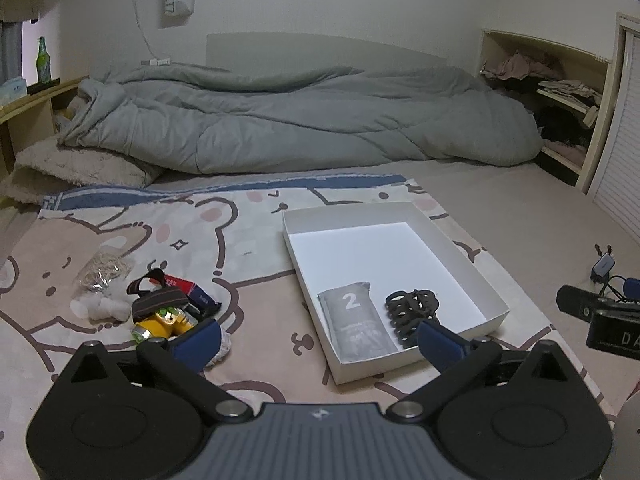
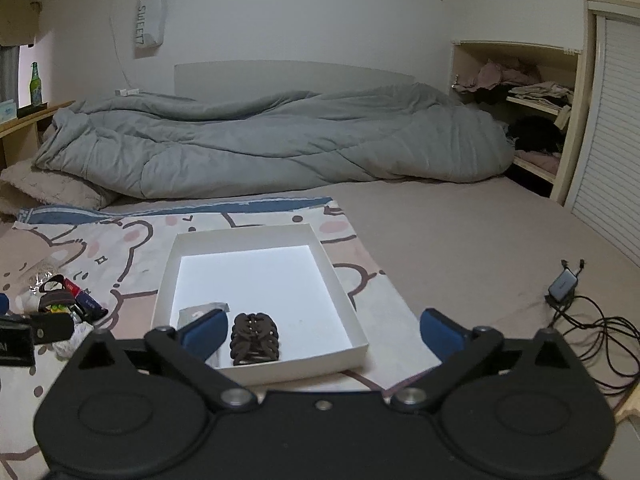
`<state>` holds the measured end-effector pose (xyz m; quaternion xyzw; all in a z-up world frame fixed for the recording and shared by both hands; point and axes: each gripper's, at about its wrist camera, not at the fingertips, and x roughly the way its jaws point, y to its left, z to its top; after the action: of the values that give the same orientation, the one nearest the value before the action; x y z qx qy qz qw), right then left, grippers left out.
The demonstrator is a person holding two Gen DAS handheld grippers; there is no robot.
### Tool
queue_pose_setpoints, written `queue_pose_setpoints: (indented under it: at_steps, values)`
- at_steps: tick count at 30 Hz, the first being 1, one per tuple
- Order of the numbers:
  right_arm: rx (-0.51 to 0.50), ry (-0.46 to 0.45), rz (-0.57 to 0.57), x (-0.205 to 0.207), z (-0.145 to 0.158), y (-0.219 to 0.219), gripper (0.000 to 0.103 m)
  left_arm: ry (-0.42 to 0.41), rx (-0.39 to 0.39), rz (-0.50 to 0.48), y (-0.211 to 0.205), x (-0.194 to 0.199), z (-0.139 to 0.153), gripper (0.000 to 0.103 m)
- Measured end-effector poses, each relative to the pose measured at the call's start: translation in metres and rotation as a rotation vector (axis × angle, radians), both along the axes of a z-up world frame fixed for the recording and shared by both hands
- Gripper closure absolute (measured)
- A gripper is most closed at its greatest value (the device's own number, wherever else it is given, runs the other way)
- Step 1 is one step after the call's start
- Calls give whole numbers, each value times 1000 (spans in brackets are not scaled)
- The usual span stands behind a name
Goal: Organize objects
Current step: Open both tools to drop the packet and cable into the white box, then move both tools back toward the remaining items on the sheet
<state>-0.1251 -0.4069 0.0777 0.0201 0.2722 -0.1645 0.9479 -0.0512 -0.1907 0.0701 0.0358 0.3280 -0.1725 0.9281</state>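
Note:
A shallow white box lies on a cartoon-bear blanket. Inside, near its front wall, a grey packet marked 2 lies beside a bundle of dark hair ties. Left of the box sits a loose pile: a yellow headlamp with a striped strap, a red and blue packet, a clear bag of rubber bands and white cotton. My left gripper hovers open over the box's front left corner, holding nothing. My right gripper stands open above the box's front edge, also holding nothing.
A rumpled grey duvet and a fuzzy pillow lie behind the blanket. A charger with black cables trails at the right. Wooden shelves with clothes stand at the far right. A green bottle stands on a ledge at the left.

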Motion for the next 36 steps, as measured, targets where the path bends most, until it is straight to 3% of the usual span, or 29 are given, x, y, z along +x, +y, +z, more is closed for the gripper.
queue_pose_setpoints:
  at_steps: [8,17,26,36]
  values:
    - [17,11,-1,-3,2,2,0,3,-51,27,11,2,-1,0]
    - [44,14,58,19,-5,29,0,-35,-29,119,58,8,0,0]
    - [50,7,164,40,2,80,0,-48,-15,244,127,9,6,0]
    - [66,14,273,55,4,152,0,-71,29,312,188,2,13,0]
